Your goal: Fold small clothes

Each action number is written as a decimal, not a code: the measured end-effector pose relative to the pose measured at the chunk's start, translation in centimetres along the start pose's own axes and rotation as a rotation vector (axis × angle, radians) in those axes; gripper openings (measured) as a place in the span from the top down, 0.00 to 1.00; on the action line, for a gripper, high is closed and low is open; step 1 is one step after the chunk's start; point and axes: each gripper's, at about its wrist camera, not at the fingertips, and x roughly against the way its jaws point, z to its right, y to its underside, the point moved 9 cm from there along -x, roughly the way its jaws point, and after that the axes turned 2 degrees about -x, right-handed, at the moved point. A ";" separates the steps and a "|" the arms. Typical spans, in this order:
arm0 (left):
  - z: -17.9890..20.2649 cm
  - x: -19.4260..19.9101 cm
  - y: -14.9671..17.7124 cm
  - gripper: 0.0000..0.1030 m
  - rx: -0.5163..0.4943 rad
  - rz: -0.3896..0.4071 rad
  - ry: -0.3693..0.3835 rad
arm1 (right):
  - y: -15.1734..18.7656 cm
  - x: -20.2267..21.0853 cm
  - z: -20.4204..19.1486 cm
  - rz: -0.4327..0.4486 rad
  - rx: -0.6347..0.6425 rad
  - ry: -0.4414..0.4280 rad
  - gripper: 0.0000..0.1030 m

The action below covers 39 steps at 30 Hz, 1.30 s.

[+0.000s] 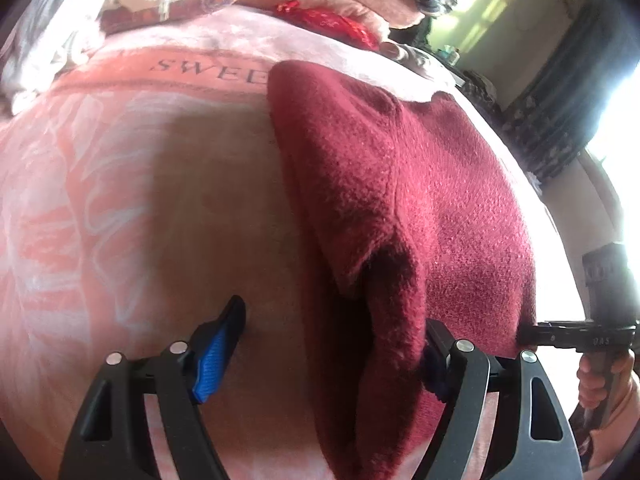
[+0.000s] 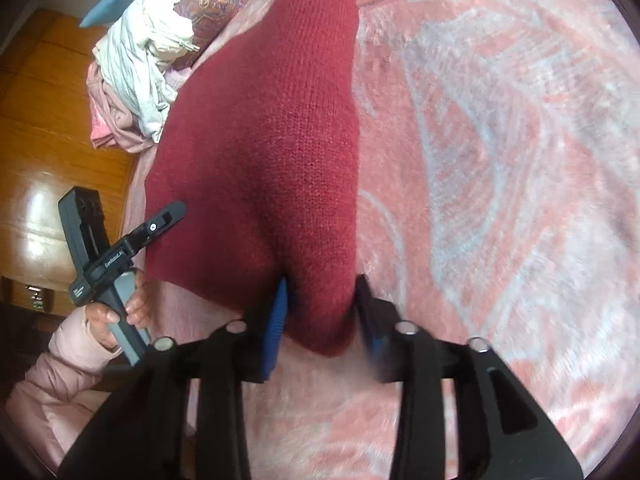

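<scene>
A soft pink blanket covers the bed, shiny wood floor at 9 o'clock. A clothes pile sits at 10 o'clock. The red sweater lies flat (corner pinched by the right gripper); the left gripper gapes wide over its edge

Your left gripper has its right fingertip buried under the red sweater, so you cannot tell what it touches. The sweater's lower end runs off the bottom edge. The lettering on the blanket is partly covered by the sweater. In the right wrist view, the right gripper's right finger is blurred.
</scene>
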 end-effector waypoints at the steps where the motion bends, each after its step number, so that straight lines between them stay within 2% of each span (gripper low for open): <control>1: 0.0 0.4 0.0 0.24 0.004 0.002 -0.013 | -0.1 0.5 -0.3 0.011 0.021 0.041 0.59; 3: -0.2 1.9 0.1 0.22 -0.004 0.025 -0.073 | -0.2 1.8 -1.0 0.042 0.061 0.139 0.42; 6: 0.1 4.5 -0.2 0.20 -0.012 0.054 -0.135 | -0.2 3.7 -2.3 0.081 0.093 0.216 0.39; 12: 1.0 10.6 -0.6 0.12 0.037 0.102 -0.212 | 0.6 7.7 -4.3 0.151 0.087 0.338 0.19; 16: 1.9 14.1 0.0 0.04 0.023 0.104 -0.313 | 2.1 9.9 -6.4 0.200 0.110 0.347 0.15; 20: 2.9 16.4 1.1 0.04 -0.003 0.119 -0.354 | 3.7 11.6 -7.4 0.249 0.147 0.401 0.15; 22: 3.5 17.6 1.9 0.04 -0.027 0.124 -0.387 | 4.4 11.9 -7.5 0.250 0.127 0.389 0.15; 25: 4.6 19.1 2.9 0.04 -0.015 0.147 -0.368 | 5.1 12.5 -8.0 0.263 0.108 0.379 0.14; 30: 6.0 20.6 3.9 0.04 -0.017 0.179 -0.360 | 6.7 14.0 -9.4 0.307 0.083 0.329 0.09; 39: 7.5 19.8 7.2 0.04 -0.066 0.118 -0.336 | 10.2 12.1 -10.0 0.278 0.153 0.417 0.06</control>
